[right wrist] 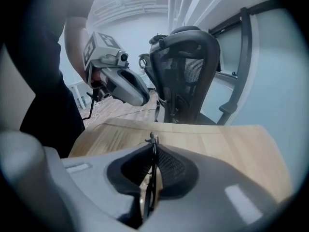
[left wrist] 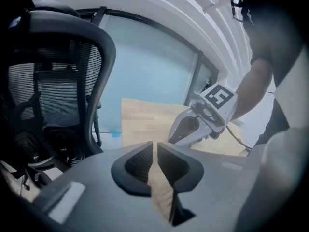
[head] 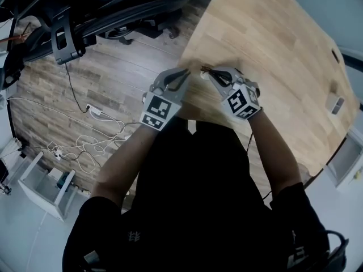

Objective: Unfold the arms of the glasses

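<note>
The glasses (right wrist: 153,140) are a thin dark frame standing edge-on between the pads of my right gripper (right wrist: 153,154), which is shut on them. In the head view the glasses (head: 203,69) show only as a small dark shape at the tips of the right gripper (head: 206,73), above the near edge of the wooden table (head: 272,50). My left gripper (head: 185,73) hangs just left of them, apart. Its jaws (left wrist: 155,151) stand a narrow gap apart with nothing between them, and only table wood shows through. How the arms of the glasses lie is hidden.
A black office chair (head: 108,16) stands on the wood floor beyond the table's left edge. White cables (head: 85,146) and a white drawer unit (head: 45,186) lie on the floor at left. A small white object (head: 336,103) sits at the table's right edge.
</note>
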Available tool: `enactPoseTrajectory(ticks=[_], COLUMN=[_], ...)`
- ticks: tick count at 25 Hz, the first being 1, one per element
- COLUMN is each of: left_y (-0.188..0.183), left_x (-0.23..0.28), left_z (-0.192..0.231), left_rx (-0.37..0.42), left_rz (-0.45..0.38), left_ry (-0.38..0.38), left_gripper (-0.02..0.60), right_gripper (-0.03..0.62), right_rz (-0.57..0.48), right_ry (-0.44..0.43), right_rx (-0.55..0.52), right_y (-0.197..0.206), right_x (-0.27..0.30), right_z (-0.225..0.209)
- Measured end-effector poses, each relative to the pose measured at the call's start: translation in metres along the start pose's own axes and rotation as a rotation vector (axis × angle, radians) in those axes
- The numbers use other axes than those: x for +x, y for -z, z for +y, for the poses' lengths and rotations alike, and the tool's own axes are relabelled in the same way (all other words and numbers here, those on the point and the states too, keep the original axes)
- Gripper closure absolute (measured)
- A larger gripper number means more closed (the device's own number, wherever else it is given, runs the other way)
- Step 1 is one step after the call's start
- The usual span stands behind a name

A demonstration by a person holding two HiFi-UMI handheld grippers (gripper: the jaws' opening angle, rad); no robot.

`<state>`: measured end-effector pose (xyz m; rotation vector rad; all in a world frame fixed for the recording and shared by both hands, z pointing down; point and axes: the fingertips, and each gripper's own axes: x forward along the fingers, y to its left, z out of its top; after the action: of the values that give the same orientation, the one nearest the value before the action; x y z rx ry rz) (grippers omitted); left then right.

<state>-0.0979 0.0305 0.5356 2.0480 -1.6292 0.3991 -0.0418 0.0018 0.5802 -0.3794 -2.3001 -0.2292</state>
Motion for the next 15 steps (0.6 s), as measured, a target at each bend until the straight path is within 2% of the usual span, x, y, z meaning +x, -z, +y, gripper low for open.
enactPoseTrajectory(ticks=[6,15], left_y=[-0.006,-0.007], left_x=[0.009,0.002], left_z=[-0.006,-0.005], left_rx=[0.022,0.025], left_rz=[0.007,0.008], left_ry=[0.020,-0.003], left_gripper=[0.543,0.543], right_gripper=[0.566,0.566], right_rz=[0.029,0.047], right_ry=[0.000,-0.004], right_rx=[0.005,-0.010], right_y=[0.011,0.016], right_x=[0.006,0.009], right_z=[-0.003,-0.001])
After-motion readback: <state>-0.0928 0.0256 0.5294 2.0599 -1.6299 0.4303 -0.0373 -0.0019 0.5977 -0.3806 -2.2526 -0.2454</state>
